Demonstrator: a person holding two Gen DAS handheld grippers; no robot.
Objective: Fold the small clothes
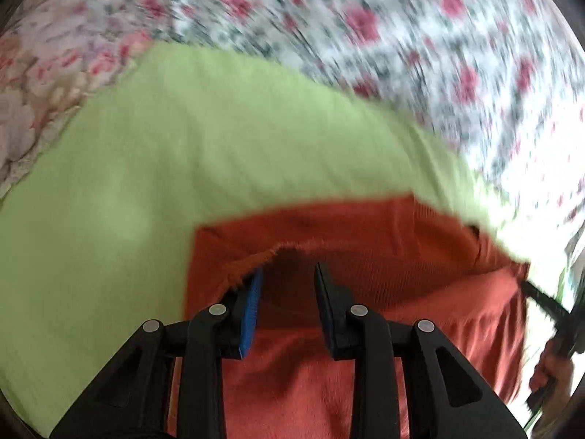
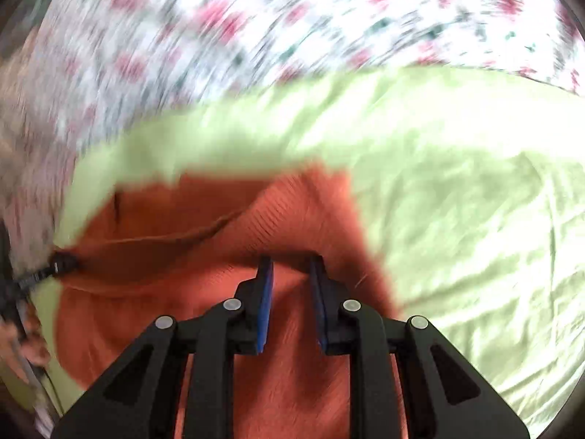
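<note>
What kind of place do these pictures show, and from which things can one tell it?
Most likely a bed in a home, though motion blur hides much. A floral sheet covers the surface, a quilted floral cover lies beside it, and a light green cloth is spread on top, under the orange garment.

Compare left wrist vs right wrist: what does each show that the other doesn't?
Left wrist only: a quilted pinkish cover at upper left, and the right tool entering at the right edge.

Right wrist only: the left tool at the left edge, touching the garment's edge there.

Both: the orange garment partly folded on a light green sheet, floral fabric beyond, and each camera's own tool open with jaws apart over the orange cloth. Both are motion-blurred.
</note>
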